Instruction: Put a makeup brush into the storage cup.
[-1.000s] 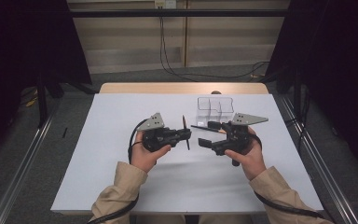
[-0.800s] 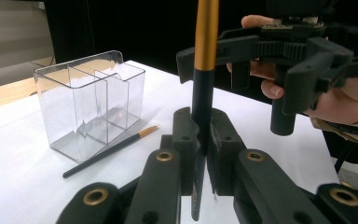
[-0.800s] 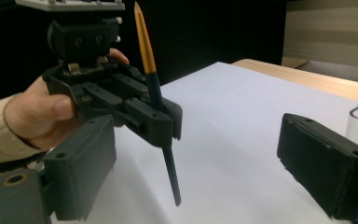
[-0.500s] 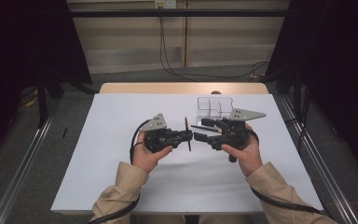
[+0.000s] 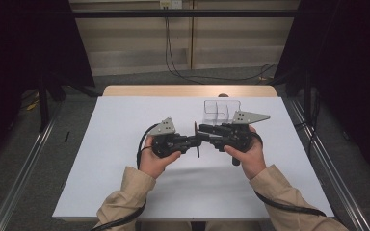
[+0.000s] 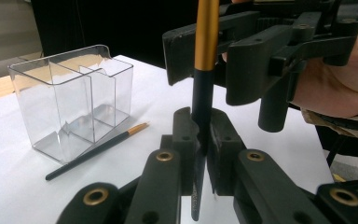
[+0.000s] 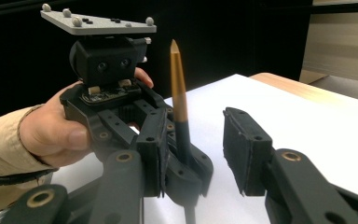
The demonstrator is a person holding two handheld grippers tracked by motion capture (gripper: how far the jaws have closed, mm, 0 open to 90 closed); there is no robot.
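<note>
A thin black pen with a gold tapered end (image 6: pixel 206 60) stands upright in my left gripper (image 6: pixel 200 126), whose jaws are shut on its black shaft. In the high view the pen (image 5: pixel 196 139) sits between the two hands over the middle of the white table. My right gripper (image 7: pixel 198 140) faces the left one, its jaws on either side of the pen (image 7: pixel 179 93). Those jaws have just been closing. A gap still shows between the right-hand pad (image 7: pixel 242 154) and the pen. My left gripper (image 7: pixel 182 175) shows below it, held by a hand.
A clear plastic box with compartments (image 5: pixel 221 109) stands just behind the right gripper. A second black and gold pen (image 6: pixel 98 148) lies flat on the white sheet (image 5: pixel 125 144) in front of the box (image 6: pixel 70 102). Metal rails run along both table sides.
My right gripper has moved left toward the left gripper, and its jaws now straddle the upright pen and stand narrower. The left hand has stayed put.
</note>
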